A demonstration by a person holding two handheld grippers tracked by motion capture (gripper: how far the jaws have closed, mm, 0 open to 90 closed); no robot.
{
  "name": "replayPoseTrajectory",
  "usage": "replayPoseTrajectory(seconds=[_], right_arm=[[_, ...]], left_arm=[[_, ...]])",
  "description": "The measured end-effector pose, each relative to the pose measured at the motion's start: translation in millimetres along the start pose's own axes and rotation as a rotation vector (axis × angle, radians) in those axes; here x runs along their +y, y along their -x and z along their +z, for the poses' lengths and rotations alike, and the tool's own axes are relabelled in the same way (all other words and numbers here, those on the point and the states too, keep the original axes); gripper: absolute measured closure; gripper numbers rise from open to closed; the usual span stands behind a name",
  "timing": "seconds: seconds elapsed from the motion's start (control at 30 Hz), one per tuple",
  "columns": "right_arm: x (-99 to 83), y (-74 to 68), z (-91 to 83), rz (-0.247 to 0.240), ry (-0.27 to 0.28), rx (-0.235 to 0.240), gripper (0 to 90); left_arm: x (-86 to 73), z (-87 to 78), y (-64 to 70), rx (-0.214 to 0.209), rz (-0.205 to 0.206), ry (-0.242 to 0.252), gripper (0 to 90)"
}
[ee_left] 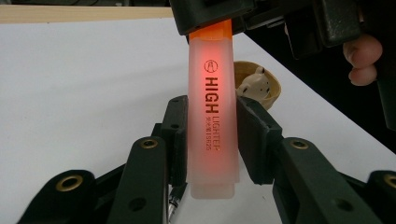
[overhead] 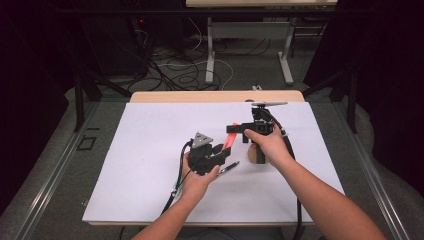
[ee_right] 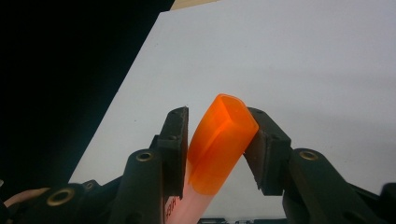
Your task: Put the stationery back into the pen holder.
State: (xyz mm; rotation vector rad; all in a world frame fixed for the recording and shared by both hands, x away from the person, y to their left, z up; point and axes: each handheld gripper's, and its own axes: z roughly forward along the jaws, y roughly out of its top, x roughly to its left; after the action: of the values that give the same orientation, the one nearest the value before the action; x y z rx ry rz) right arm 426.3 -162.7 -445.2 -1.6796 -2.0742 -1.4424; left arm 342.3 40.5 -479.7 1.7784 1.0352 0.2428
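So the highlighter (overhead: 229, 140) is being held up off the white sheet (overhead: 150, 150), strung between both grippers near the middle of the high view. Left gripper (ee_left: 212, 135) is clenched on the pale frosted body, and the right gripper (ee_right: 217, 144) is clenched on the orange cap (ee_right: 219, 144).

The key thing is that the pen's long axis runs straight from one gripper to the other. In the high view that's a diagonal, lower left up toward upper right, cap end pointing at the right hand. In the left gripper view it stands nearly vertical in the frame, cap at the top.

My guess is a pull-apart comes next, and it has to go along that line. There's a small wooden bowl (ee_left: 261, 84) sitting just past it.
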Motion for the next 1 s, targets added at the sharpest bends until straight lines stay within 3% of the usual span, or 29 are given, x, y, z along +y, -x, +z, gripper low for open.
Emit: replayPoseTrajectory(seconds=[0.3,0.7,1.0], right_arm=[[-0.6,2.0,0.7,0.039,-0.001,0.008,64.7],[-0.4,3.4,-0.7,0.045,-0.012,0.017,66.9],[-0.2,4.4,-2.4,0.099,-0.007,0.051,70.6]], left_arm=[[0.0,0.1,-0.4,-0.004,0.001,-0.006,66.1],[-0.8,1.9,-0.7,-0.015,-0.006,-0.013,65.9],[-1.9,4.0,0.3,-0.014,-0.007,-0.006,65.9]])
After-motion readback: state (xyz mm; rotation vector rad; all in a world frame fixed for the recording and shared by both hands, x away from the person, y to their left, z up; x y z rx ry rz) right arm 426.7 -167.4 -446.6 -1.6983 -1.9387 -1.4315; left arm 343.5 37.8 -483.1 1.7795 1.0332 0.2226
